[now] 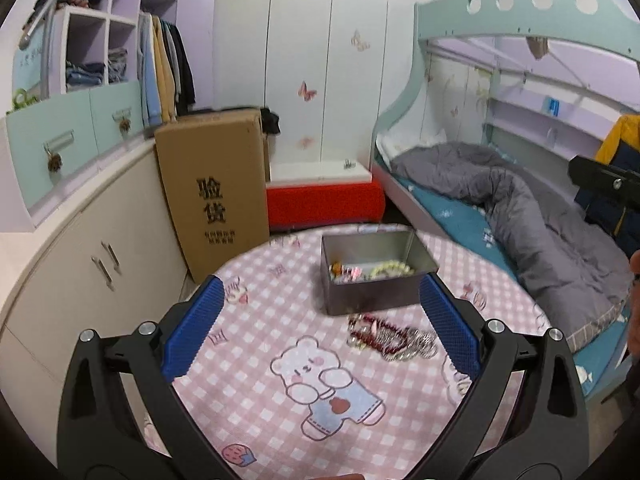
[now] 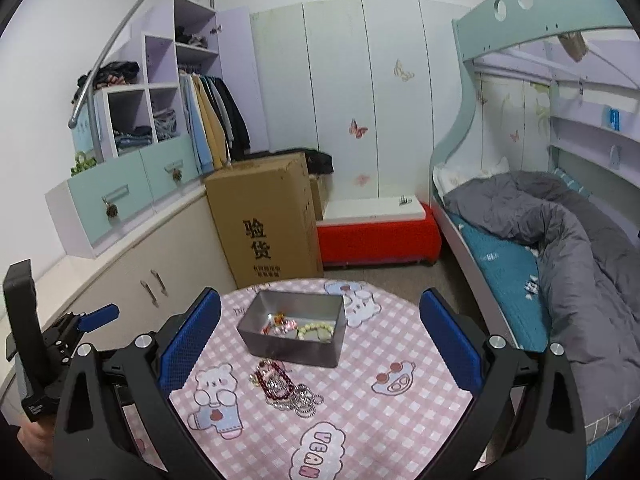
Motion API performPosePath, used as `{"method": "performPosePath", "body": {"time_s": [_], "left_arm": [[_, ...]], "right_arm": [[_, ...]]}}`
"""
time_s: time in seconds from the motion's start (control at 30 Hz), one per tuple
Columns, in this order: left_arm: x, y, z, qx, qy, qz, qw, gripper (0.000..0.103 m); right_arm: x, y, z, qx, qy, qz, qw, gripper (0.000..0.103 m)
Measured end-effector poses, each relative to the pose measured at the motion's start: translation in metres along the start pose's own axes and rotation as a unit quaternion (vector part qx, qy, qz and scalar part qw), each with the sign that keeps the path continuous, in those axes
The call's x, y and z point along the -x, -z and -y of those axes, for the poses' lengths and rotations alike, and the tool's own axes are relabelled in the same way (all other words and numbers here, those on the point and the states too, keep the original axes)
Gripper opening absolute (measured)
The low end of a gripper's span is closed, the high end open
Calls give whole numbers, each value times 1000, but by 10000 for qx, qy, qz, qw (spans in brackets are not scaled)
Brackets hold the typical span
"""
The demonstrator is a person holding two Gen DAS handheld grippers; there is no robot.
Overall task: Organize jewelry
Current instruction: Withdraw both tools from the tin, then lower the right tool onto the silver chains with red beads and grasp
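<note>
A grey metal tin (image 1: 374, 294) stands on a round table with a pink checked cloth (image 1: 256, 320). It holds a pale bead bracelet (image 1: 390, 269) and small colourful pieces. A pile of dark red beads and silver chains (image 1: 390, 334) lies on the cloth just in front of the tin. My left gripper (image 1: 320, 312) is open and empty above the cloth, left of the pile. In the right wrist view the tin (image 2: 294, 344) and the pile (image 2: 284, 388) sit between the fingers of my right gripper (image 2: 320, 320), which is open and empty.
A tall cardboard box (image 1: 214, 192) stands behind the table beside low cabinets (image 1: 80, 272). A red bench (image 1: 324, 202) is at the back. A bunk bed with a grey duvet (image 1: 528, 216) runs along the right. The left gripper's body shows at the right wrist view's left edge (image 2: 32, 340).
</note>
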State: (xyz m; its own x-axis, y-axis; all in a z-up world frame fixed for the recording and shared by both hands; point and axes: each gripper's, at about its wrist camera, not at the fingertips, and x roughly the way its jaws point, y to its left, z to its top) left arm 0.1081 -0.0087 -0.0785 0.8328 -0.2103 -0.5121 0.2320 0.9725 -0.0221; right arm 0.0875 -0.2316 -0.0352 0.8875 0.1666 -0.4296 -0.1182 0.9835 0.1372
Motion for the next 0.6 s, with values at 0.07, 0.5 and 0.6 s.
{"method": "performPosePath", "body": {"time_s": [0.07,0.5,0.6], "left_arm": [[-14,9,-2,17,36,-166,9999,96],[-74,49,-8,4,125,-918,9957,96],[-81,52,-5,-28,123,-1007,9948,96]], "right_arm": [[-11,11,1,53,14,-186,9998,96],[-101,101,-3,193,-127,-1808,9832,63],[-115,109,-3,169,-212,-2024,9789,46]]}}
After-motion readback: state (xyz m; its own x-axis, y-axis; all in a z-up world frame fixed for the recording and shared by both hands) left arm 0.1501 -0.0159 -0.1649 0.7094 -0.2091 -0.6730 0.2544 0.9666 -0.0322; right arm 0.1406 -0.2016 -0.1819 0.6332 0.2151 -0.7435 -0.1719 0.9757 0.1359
